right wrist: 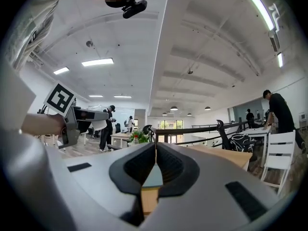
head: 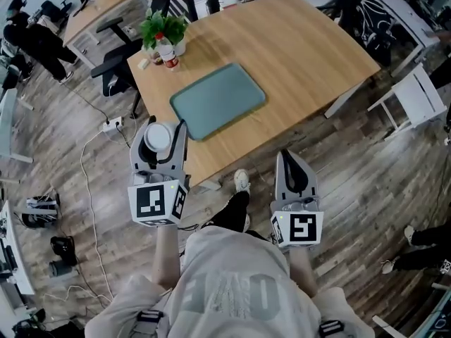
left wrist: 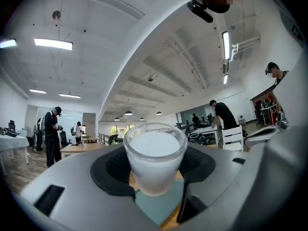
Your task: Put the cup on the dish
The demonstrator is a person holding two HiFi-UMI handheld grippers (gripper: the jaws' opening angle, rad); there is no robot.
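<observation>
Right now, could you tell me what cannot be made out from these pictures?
Base of the cup: head view, jaws cover it.
Its contents: left gripper view, frosted white wall, full or empty unclear.
Label of the bottle: head view, too small to read.
The teal tray: right gripper view, shut jaws hide all but a sliver.

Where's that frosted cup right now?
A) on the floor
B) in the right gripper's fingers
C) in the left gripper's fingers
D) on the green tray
C: the cup sits clamped in the fingers of the left gripper, short of the tray.
</observation>
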